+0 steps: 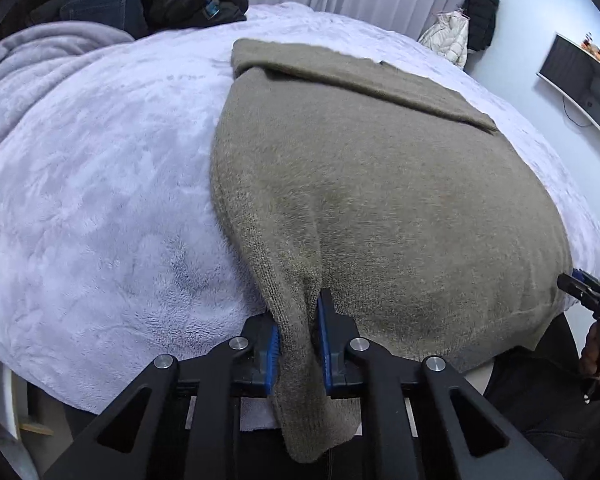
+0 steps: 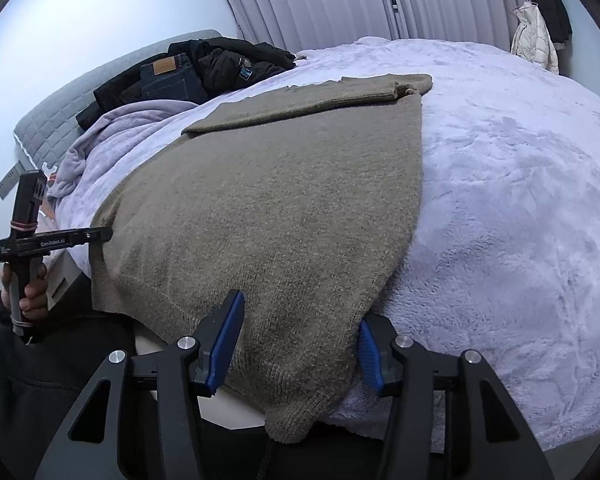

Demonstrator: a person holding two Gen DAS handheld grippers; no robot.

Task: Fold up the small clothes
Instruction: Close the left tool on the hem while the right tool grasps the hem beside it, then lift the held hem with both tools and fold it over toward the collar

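The left gripper is clamped on the near hem corner of the olive-brown sweater, which is spread over the lilac blanket at frame centre, while the right gripper is held agape astride the opposite corner, pads not pressing.

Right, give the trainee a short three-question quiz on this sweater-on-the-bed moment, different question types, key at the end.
1. True or false: the left gripper is shut on a bunched corner of the brown sweater.
2. Multiple choice: the right gripper stands with its jaws: A) clamped tight on the hem; B) apart, with the sweater's near corner between them; C) away from the sweater.
3. Fill in: the far end of the sweater has a sleeve folded ______ its body.

Key
1. True.
2. B. No firm pinch shows.
3. Across. The sleeve lies over the far end, on the lilac blanket.
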